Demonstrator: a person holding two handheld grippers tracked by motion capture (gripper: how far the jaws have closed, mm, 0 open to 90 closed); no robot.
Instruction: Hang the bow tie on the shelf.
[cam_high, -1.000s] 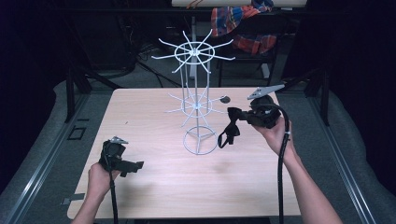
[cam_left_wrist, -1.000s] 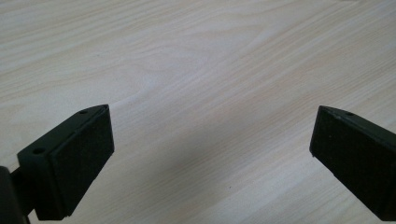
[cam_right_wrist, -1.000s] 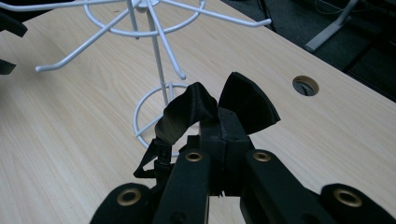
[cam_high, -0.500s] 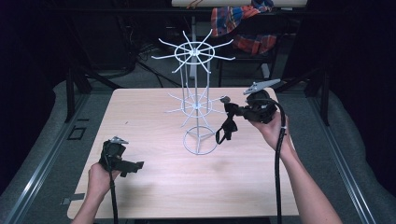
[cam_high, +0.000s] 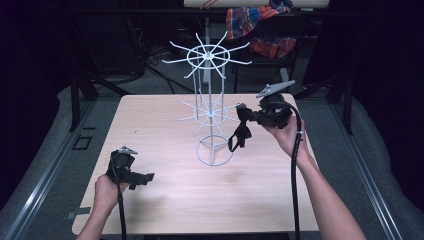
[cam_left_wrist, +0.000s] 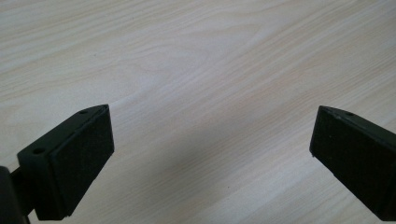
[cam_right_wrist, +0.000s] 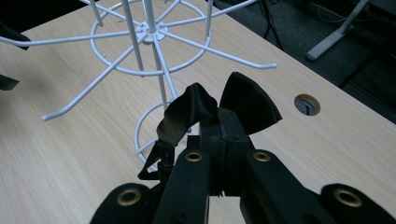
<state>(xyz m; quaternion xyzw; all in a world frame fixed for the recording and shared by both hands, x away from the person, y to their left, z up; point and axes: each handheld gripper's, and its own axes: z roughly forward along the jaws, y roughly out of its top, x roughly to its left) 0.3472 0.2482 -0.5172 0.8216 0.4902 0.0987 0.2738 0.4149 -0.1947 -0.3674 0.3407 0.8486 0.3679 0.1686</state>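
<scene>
Dark room all around, with a light wooden table (cam_high: 165, 210) sitting in the middle of the high view and a plaid cloth (cam_high: 260, 22) hanging over something at the top of the frame. A white wire rack (cam_high: 210, 107) is standing upright near the table's centre, with a ring base, a thin post and two tiers of spokes fanning out.

Over at the lower left of the high view, the left gripper (cam_high: 142, 178) is resting low by the table's near edge, well apart from the rack. From up there you can't really judge its jaws, but the left gripper view is settling it: both black pads are sitting wide apart at the frame's lower corners with only bare wood grain between them, so it's released and gripping nothing.

The right gripper (cam_high: 243, 114) is hanging in the air at centre right of the high view, just beside the rack's lower tier, and a black strap (cam_high: 239, 136) is dangling down from its tip. The right gripper view is showing what the overhead shot can't: the jaws are clenched together on a folded bit of that strap (cam_right_wrist: 187, 114), with a small clasp hanging below, the rack's lower spokes (cam_right_wrist: 154, 35) close behind, and a round cable hole (cam_right_wrist: 307, 104) in the tabletop at the right.
</scene>
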